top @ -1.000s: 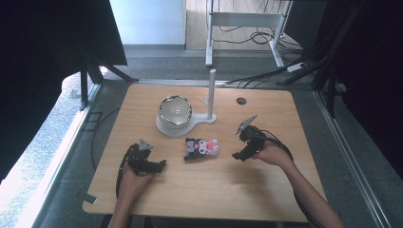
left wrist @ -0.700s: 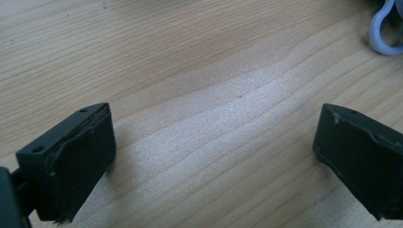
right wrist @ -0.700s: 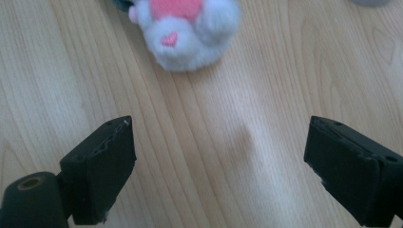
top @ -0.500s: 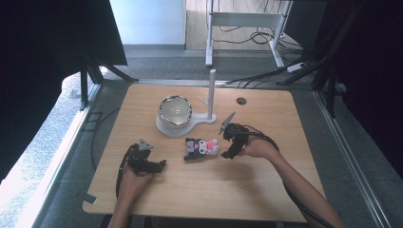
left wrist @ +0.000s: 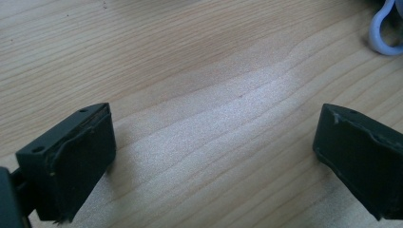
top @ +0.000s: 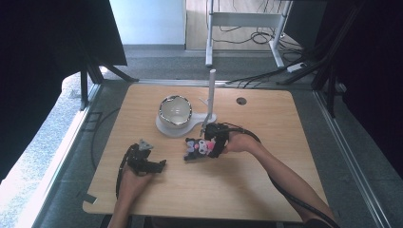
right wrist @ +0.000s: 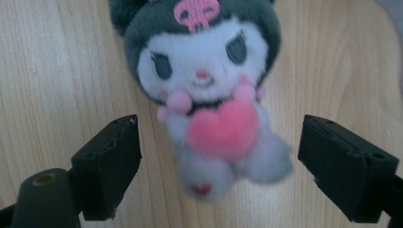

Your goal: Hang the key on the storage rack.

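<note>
Nearest the front edge of the bench point(top: 266, 199), the left gripper point(top: 151, 165) is resting low toward the front-left corner, its jaws standing wide over bare wood. Further in, around the middle, the right gripper point(right wrist: 216, 156) is hanging just over the plush toy point(right wrist: 209, 90), jaws spread wide on either side of its body, not touching. Beyond, toward the back edge, a bowl point(top: 175, 110) is sitting on a white stand point(top: 190, 127) with an upright post.

Right gripper point(top: 215, 141) sits over the plush toy point(top: 197, 147); left gripper point(top: 148, 163) rests well apart
</note>
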